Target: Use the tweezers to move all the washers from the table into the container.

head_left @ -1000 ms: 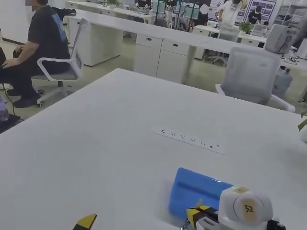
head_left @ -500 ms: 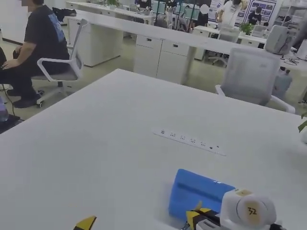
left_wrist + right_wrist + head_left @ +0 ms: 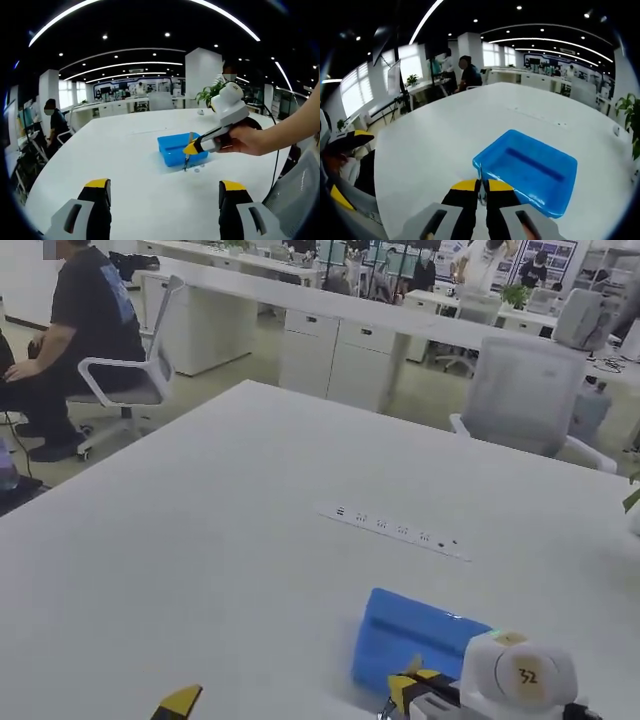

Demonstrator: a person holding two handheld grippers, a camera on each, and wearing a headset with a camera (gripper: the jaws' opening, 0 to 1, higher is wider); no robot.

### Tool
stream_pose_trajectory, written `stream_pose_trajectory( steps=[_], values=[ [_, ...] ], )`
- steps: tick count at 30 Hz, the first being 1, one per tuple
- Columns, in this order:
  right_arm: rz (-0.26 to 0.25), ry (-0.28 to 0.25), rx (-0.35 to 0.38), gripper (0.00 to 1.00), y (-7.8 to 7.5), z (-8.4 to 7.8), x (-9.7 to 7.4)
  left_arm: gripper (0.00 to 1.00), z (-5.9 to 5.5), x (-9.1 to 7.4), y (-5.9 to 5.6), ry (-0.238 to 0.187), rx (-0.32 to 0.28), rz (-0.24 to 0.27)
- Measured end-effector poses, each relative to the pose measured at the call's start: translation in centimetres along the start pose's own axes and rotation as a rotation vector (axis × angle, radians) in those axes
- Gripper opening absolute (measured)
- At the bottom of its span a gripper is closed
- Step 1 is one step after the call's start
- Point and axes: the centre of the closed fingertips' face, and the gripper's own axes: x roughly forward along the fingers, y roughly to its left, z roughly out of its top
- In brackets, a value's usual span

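The container (image 3: 415, 635) is set on the table (image 3: 200, 540), with the washers (image 3: 198, 170) laid just beside it and a socket strip (image 3: 395, 531) behind it.

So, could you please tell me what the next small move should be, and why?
Probably shift the tweezers onto the nearest washer and pinch it. The right gripper is shut on them, tip down beside the container, and that washer lies on the table just beside the tip.
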Motion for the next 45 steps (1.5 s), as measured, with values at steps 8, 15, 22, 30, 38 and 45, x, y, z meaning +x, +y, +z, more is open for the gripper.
stream_pose_trajectory(
  steps=[8, 15, 22, 30, 38, 45],
  values=[
    [0.004, 0.002, -0.002, 0.02, 0.3, -0.3, 0.0, 0.91, 0.0, 0.0, 0.0, 0.001, 0.002, 0.002],
    [-0.005, -0.011, -0.060, 0.01, 0.8, -0.4, 0.0, 0.91, 0.0, 0.0, 0.0, 0.001, 0.003, 0.002],
    [-0.001, 0.040, -0.197, 0.00, 1.1, -0.7, -0.1, 0.91, 0.1, 0.0, -0.1, -0.003, 0.004, -0.001],
    [-0.006, 0.057, -0.190, 0.00, 1.0, -0.5, 0.0, 0.91, 0.2, -0.1, 0.1, -0.011, -0.002, 0.003],
    [0.019, 0.098, -0.212, 0.00, 1.3, -0.5, -0.1, 0.90, 0.3, -0.2, 0.1, -0.016, -0.002, 0.005],
    [0.032, 0.072, -0.189, 0.00, 1.5, 0.6, -1.1, 0.91, 0.6, -0.3, 0.5, -0.035, -0.016, 0.018]
  ],
)
